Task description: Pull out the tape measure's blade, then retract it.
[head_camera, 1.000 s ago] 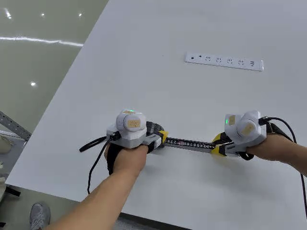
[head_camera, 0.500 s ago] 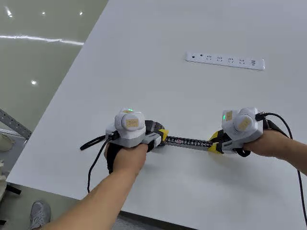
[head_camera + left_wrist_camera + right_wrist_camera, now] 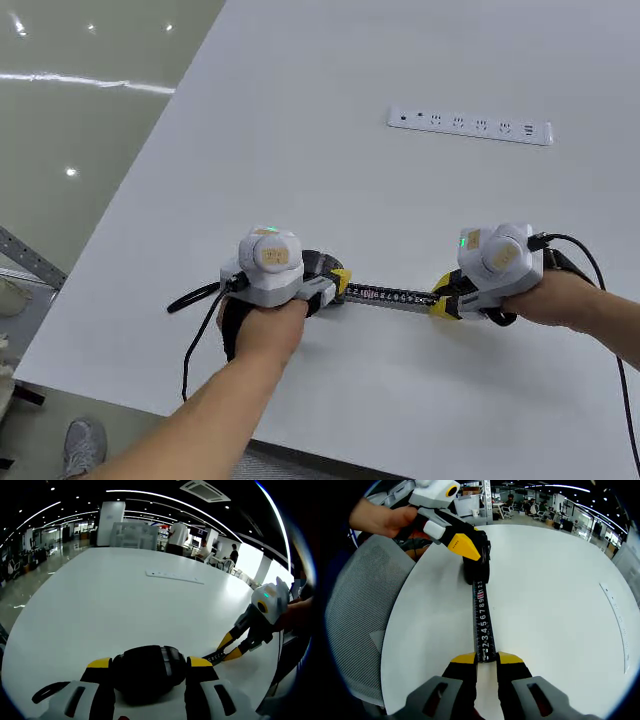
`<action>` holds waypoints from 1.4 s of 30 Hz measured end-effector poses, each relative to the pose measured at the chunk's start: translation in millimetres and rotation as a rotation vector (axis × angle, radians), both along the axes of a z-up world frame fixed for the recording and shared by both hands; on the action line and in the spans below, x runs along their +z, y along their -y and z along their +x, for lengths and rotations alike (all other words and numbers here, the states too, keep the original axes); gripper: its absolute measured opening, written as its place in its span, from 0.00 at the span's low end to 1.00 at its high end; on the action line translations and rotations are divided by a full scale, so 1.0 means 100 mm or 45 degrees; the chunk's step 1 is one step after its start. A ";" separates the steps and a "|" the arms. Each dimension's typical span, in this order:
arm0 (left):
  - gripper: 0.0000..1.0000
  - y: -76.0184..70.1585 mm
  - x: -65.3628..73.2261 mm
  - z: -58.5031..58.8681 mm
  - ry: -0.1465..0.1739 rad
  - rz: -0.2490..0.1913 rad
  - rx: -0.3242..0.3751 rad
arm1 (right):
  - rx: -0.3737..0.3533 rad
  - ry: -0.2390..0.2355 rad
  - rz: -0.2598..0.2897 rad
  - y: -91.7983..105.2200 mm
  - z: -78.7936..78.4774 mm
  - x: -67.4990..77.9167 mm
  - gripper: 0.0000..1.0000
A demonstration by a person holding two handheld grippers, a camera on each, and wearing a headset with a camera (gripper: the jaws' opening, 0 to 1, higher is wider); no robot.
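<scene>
**A:** Where does the tape measure sit?

**B:** On the white surface (image 3: 330, 120), well apart from the power strip (image 3: 468, 127), on the person's side of it. The case (image 3: 322, 268) is black and rounded, and looks rubbery. The left gripper (image 3: 150, 662) has its yellow-tipped jaws closed against the case's two sides.

**A:** And the blade?

**B:** The blade (image 3: 482, 620) is a thin dark band with pale numerals. It is drawn out flat along the surface, roughly parallel with the power strip. The right gripper (image 3: 482, 657) has its jaws pressed nearly together on the blade's free end.

**A:** How much room is there?

**B:** From the power strip to the blade the surface is smooth, matte and open. On the blade's side away from the power strip, the surface's straight edge runs near, just past the person's hands. A grey mesh chair (image 3: 355, 605) stands beyond that edge.
</scene>
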State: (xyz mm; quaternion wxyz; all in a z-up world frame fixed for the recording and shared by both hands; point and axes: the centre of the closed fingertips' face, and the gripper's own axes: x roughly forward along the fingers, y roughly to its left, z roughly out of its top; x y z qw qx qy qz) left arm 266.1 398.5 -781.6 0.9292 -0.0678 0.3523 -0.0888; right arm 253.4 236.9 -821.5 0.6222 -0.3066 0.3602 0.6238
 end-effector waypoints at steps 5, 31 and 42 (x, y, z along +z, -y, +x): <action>0.51 0.00 0.00 0.00 0.000 -0.002 0.000 | 0.000 -0.001 0.003 -0.01 0.00 -0.01 0.10; 0.56 0.01 -0.03 0.01 -0.022 0.007 -0.003 | 0.042 0.038 -0.032 -0.05 0.02 -0.06 0.10; 0.61 0.03 -0.10 -0.01 -0.036 0.026 -0.006 | 0.032 0.035 -0.035 -0.05 0.01 -0.05 0.10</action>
